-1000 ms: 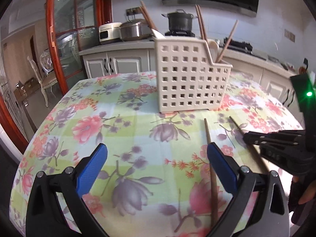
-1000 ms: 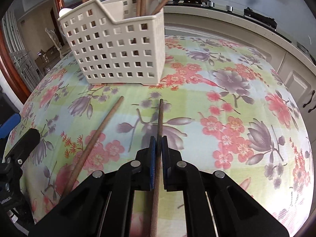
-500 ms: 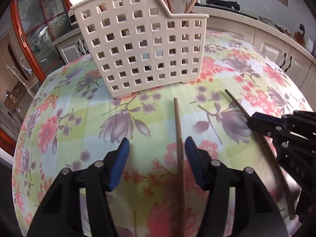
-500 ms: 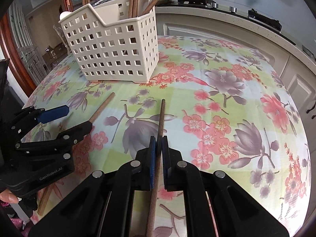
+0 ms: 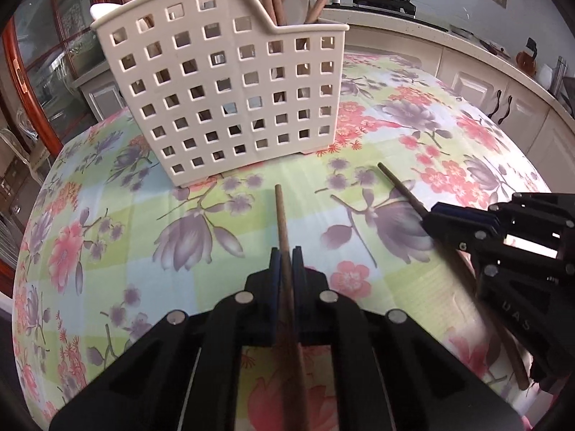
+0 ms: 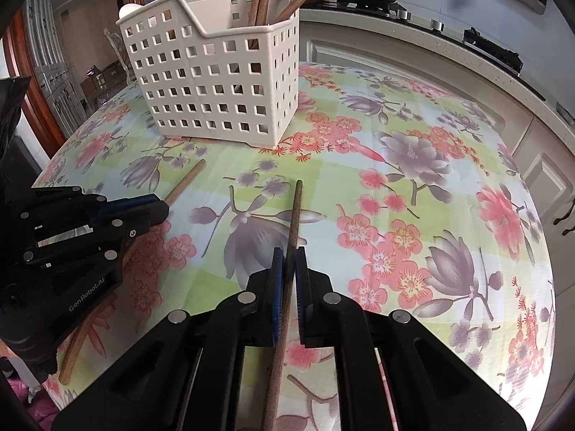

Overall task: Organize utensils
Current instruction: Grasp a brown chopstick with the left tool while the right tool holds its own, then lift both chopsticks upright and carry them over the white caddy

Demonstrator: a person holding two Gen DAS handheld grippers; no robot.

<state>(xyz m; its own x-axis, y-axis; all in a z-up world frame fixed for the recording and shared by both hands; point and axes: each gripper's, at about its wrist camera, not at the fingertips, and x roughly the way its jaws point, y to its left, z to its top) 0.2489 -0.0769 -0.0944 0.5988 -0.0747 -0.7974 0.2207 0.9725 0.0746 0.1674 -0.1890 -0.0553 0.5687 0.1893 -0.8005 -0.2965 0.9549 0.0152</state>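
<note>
Hiding their back ends, the left gripper and right gripper each squeeze one chopstick tight.

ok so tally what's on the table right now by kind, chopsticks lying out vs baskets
chopsticks lying on the tablecloth: 2, the lighter chopstick clamped in the left gripper and the darker chopstick in the right gripper
utensil basket: 1
total: 3

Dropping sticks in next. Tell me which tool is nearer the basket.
Left, likely. The left tool, shut on a chopstick, faces the basket straight ahead; the right tool, shut on a second chopstick, has it ahead and off to its left.
</note>
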